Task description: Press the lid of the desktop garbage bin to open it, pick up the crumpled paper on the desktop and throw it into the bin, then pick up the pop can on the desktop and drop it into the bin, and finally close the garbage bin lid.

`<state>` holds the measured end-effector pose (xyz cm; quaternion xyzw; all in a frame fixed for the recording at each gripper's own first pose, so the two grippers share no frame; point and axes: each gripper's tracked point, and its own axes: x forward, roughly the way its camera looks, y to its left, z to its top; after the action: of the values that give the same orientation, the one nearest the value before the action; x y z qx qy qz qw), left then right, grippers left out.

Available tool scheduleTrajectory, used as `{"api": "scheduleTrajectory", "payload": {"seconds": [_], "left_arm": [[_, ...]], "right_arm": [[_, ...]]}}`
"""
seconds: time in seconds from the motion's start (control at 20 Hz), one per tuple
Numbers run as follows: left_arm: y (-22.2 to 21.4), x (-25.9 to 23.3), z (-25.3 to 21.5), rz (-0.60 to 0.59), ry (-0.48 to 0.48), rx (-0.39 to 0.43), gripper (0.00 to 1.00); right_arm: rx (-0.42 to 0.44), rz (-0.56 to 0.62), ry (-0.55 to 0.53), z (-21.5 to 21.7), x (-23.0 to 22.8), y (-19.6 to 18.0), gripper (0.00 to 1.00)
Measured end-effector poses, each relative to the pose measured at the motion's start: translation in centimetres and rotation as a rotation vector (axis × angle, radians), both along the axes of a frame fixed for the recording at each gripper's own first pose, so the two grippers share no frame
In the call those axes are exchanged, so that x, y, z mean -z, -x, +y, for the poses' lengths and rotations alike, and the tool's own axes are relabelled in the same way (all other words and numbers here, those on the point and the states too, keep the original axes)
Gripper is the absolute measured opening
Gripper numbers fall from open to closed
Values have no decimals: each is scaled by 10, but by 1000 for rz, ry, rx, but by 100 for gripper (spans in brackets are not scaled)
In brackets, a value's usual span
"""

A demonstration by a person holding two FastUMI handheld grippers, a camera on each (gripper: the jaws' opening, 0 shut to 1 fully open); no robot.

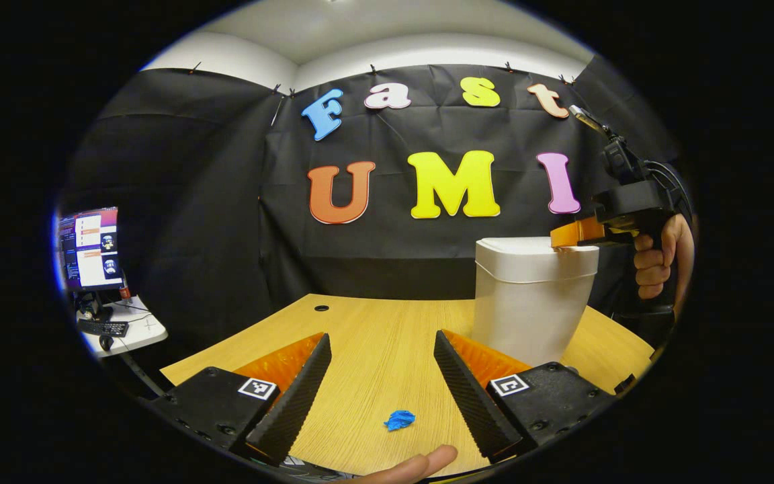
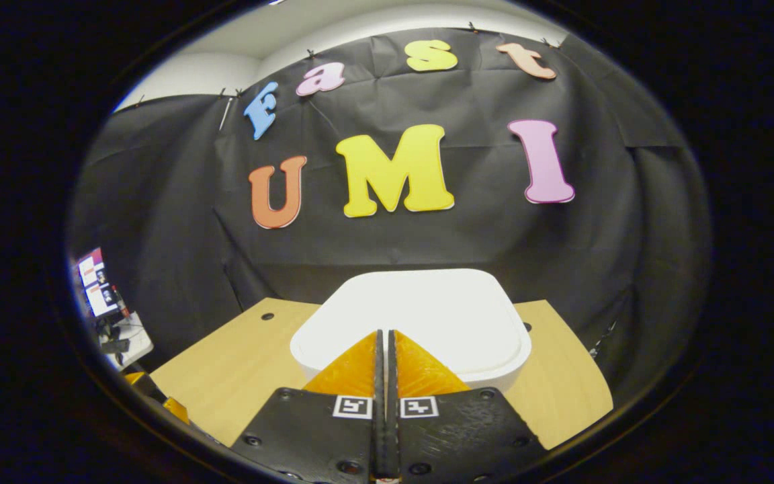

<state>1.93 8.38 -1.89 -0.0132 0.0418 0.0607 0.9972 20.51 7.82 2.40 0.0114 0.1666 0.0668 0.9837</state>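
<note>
Bin lid [image 2: 420,312] under the right gripper [image 2: 384,343]: fingers pressed together into one narrow wedge, nothing between them, tips over the near edge of the lid at its middle. Contact or just above — cannot tell. Closed fingers make a blunt point, which suits a push-to-open lid; judged to be the opening press, first step of the task.

In the left gripper view the same right gripper [image 1: 562,236] reaches in from the right at lid height, over the right part of the top, a hand [image 1: 656,259] wrapped on its handle.

Left gripper [image 1: 382,376]: fingers wide apart, holding nothing, low over the near tabletop [image 1: 373,329]. Crumpled paper [image 1: 400,420] lies on the wood between and a little nearer than the fingertips. Likely parked there ready for the pick once the lid is up.

Garbage bin [image 1: 528,302]: white, upright, far right on the tabletop. Body tapers slightly downward; a wider collar carries the lid. Lid flat, smooth, rounded corners, sitting level and closed. Paper is a small blue wad. Pop can not spotted.

Off to the far left, a side desk [image 1: 135,333] with a monitor [image 1: 90,247].
</note>
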Motion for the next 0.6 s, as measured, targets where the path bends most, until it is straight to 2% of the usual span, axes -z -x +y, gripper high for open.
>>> {"api": "scheduleTrajectory", "payload": {"seconds": [0.2,0.4,0.6], "left_arm": [[1,-4,1,-8,-14,-4,99],[-1,-1,-2,-2,-7,11,99],[-3,2,5,12,5,3,99]], "right_arm": [[20,-116,124,0,-15,9,1],[-15,-191,123,14,-23,42,0],[-61,-212,103,30,-20,73,1]]}}
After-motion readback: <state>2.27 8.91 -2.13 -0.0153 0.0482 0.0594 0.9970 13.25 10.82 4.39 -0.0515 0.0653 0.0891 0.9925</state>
